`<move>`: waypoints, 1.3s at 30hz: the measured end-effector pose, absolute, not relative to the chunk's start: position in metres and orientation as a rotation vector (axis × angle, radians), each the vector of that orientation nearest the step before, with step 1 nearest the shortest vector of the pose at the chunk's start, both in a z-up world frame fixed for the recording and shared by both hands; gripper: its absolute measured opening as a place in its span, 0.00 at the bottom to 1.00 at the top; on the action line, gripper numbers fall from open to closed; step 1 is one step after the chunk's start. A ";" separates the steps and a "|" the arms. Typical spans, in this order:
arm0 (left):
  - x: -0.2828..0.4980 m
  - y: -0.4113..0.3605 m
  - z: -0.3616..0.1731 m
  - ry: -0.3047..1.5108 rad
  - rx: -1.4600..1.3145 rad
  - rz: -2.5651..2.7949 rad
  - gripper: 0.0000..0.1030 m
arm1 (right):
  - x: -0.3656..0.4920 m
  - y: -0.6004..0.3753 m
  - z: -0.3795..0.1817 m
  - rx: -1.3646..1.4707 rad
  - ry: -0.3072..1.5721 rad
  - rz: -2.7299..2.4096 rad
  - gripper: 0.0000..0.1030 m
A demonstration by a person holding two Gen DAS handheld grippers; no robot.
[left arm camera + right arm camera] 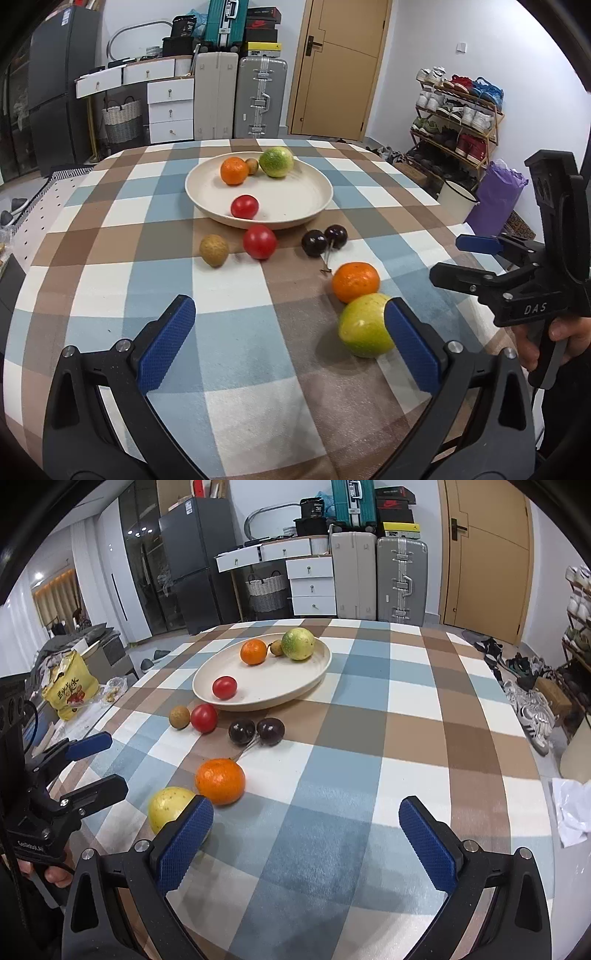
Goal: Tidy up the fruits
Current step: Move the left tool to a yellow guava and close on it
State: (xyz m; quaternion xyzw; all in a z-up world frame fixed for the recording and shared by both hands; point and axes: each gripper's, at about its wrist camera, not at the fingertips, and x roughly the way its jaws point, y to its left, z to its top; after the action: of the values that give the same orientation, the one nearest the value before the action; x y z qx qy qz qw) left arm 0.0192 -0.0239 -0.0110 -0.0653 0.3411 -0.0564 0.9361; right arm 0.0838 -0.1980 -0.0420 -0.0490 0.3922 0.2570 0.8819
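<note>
A cream plate (pixel 317 188) (pixel 317 668) holds an orange (pixel 234 170), a small brown fruit (pixel 252 165), a green fruit (pixel 276 162) and a red tomato (pixel 244 206). On the cloth in front lie a brown longan (pixel 214 250), a second tomato (pixel 259 242), two dark cherries (pixel 324 239), an orange (pixel 355 282) (pixel 220 781) and a yellow-green fruit (pixel 364 325) (pixel 168 806). My left gripper (pixel 290 325) is open, its right pad beside the yellow-green fruit. My right gripper (pixel 308 823) is open over bare cloth, its left pad in front of that fruit.
The checked tablecloth (pixel 236 354) covers a round table. Suitcases (pixel 262 96), white drawers (pixel 170 110) and a door (pixel 340 66) stand behind. A shoe rack (pixel 458 114) is at the right, a yellow snack bag (pixel 70 690) at the left.
</note>
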 end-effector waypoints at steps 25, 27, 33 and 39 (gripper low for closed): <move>0.049 -0.076 -0.045 0.865 -0.102 -0.253 0.76 | 0.090 -0.196 -0.054 -0.145 0.846 0.494 0.99; 0.051 -0.078 -0.048 0.880 -0.101 -0.271 0.57 | 0.090 -0.196 -0.054 -0.145 0.847 0.493 0.99; 0.049 -0.078 -0.048 0.876 -0.119 -0.310 0.47 | 0.090 -0.196 -0.056 -0.142 0.847 0.491 0.99; 0.045 -0.074 -0.044 0.849 -0.128 -0.307 0.47 | 0.090 -0.197 -0.056 -0.141 0.846 0.491 0.99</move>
State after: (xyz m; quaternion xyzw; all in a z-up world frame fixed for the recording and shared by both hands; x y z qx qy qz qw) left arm 0.0451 -0.0743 -0.0437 -0.0619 0.4100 -0.1481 0.8978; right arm 0.0900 -0.1966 -0.0558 -0.0675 0.4058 0.2357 0.8805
